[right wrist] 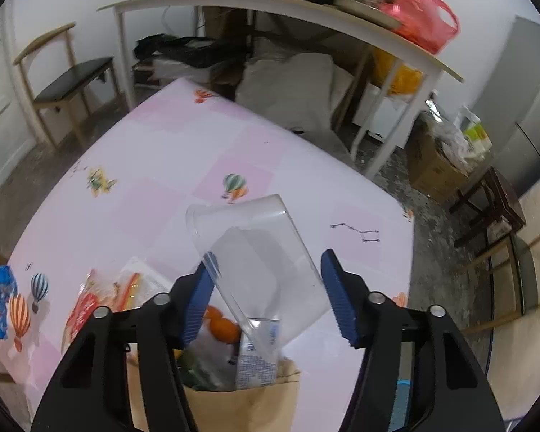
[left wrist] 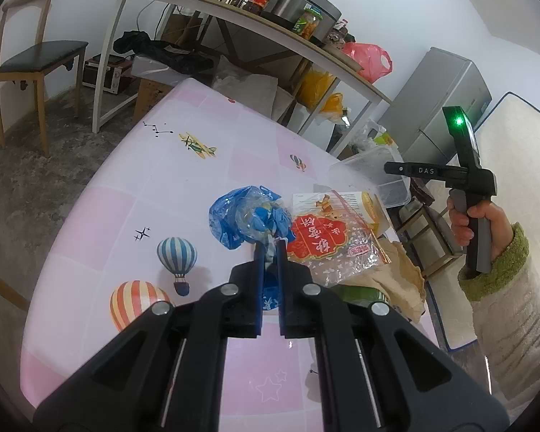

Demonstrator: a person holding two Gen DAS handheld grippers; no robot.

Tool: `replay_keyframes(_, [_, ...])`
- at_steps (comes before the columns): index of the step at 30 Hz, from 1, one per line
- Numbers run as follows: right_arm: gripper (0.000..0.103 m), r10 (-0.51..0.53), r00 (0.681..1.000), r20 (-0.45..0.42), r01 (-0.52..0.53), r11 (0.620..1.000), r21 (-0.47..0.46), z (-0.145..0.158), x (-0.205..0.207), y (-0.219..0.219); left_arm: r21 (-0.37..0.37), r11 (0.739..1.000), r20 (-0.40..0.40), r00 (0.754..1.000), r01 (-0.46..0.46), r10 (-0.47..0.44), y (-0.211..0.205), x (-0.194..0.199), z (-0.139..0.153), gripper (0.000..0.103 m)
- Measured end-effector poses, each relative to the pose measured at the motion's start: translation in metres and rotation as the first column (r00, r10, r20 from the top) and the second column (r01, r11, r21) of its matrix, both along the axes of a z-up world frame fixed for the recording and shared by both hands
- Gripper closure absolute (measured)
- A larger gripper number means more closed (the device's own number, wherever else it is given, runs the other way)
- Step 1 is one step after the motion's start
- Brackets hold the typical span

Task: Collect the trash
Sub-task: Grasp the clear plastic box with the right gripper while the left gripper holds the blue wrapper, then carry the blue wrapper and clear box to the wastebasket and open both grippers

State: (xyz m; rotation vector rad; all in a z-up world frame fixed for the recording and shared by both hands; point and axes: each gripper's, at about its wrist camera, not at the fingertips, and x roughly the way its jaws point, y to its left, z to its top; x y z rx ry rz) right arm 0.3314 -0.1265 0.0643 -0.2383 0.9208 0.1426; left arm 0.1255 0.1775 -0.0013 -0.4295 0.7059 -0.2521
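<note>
My left gripper (left wrist: 270, 248) is shut on a crumpled blue plastic wrapper (left wrist: 241, 216) on the pink tablecloth (left wrist: 162, 187). A red-labelled clear snack bag (left wrist: 324, 241) lies just right of it, against a brown paper bag (left wrist: 396, 280). In the right wrist view my right gripper (right wrist: 268, 270) is open above the paper bag (right wrist: 234, 403). A clear plastic container (right wrist: 259, 252) tilts between its fingers, its lower end in the bag; I cannot tell if it touches the pads. The bag holds an orange (right wrist: 223, 325) and a small carton (right wrist: 255, 363).
A shelf table (left wrist: 270, 25) with jars and a cooker stands behind the table, a wooden chair (left wrist: 36, 61) at far left, a grey fridge (left wrist: 442, 108) at right. The table's right edge drops to the floor near a dark stool (right wrist: 489, 208).
</note>
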Motion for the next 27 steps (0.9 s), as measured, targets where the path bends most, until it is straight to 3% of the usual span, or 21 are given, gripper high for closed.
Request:
replay_keyframes(4, [0.051,-0.062,0.998,0.006,0.062,0.997,0.055,0.000,0.002,-0.024,0.003,1.000,0.000,1.000,-0.003,0.003,0.001,-0.001,0.000,0.098])
replay_keyframes(8, [0.053,-0.162,0.987,-0.022,0.163,0.965,0.206,-0.002,0.001,-0.066,0.002,1.000,0.000,1.000,-0.002,0.002,0.002,0.000,0.000,0.098])
replay_keyframes(11, [0.054,-0.258,0.964,-0.068,0.264,0.889,0.373,-0.008,-0.007,-0.111,0.001,1.000,0.000,1.000,-0.002,0.002,0.002,-0.001,0.001,0.098])
replay_keyframes(15, [0.057,-0.375,0.910,-0.178,0.405,0.711,0.575,-0.036,-0.033,-0.177,-0.001,1.000,-0.002,1.000,-0.001,0.001,0.002,0.000,0.000,0.098])
replay_keyframes(20, [0.075,-0.452,0.836,-0.312,0.535,0.542,0.647,-0.086,-0.076,-0.223,-0.007,1.000,-0.002,1.000,0.013,-0.013,-0.002,0.001,-0.002,0.098])
replay_keyframes(24, [0.085,-0.491,0.779,-0.390,0.612,0.457,0.646,-0.121,-0.112,-0.239,-0.003,1.000,-0.003,1.000,0.030,-0.030,-0.007,0.001,-0.003,0.098])
replay_keyframes(27, [0.088,-0.495,0.758,-0.425,0.637,0.421,0.645,-0.137,-0.135,-0.243,-0.003,0.999,-0.002,0.999,0.040,-0.040,-0.010,0.002,-0.002,0.098])
